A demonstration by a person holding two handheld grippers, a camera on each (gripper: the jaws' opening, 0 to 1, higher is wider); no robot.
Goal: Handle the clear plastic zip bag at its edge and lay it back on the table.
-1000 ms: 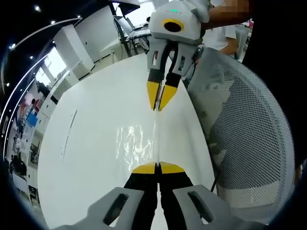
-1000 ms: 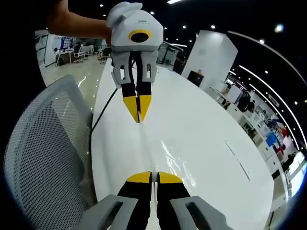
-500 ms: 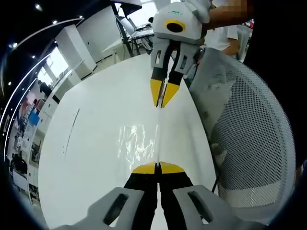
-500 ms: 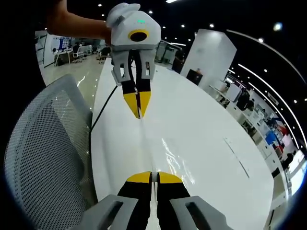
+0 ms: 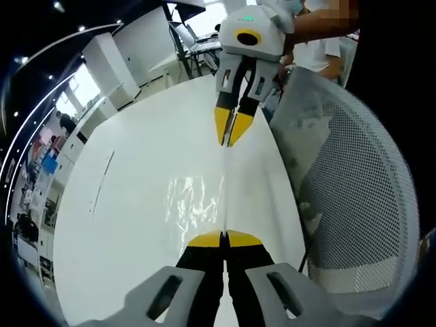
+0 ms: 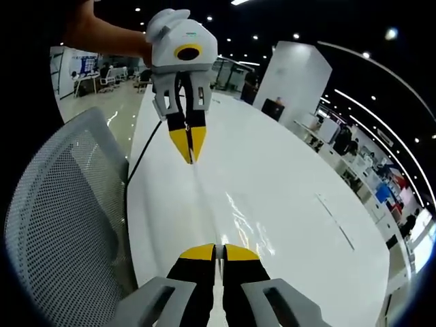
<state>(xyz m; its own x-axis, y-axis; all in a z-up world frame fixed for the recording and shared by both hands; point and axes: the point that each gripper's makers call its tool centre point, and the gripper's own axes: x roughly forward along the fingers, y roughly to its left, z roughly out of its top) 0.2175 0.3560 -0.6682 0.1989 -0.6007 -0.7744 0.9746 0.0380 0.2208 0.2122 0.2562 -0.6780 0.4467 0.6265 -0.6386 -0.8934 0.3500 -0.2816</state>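
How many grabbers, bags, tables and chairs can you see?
Grippers: 2, left gripper and right gripper, both shut on the bag's edge
Clear zip bag: 1
White table: 1
Mesh chair: 1
Total: 5

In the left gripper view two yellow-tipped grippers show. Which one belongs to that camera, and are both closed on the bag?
The left gripper, rising from the bottom edge, is its own; the right gripper reaches in from above. Both pinch the clear plastic zip bag by its edge, over the white table.
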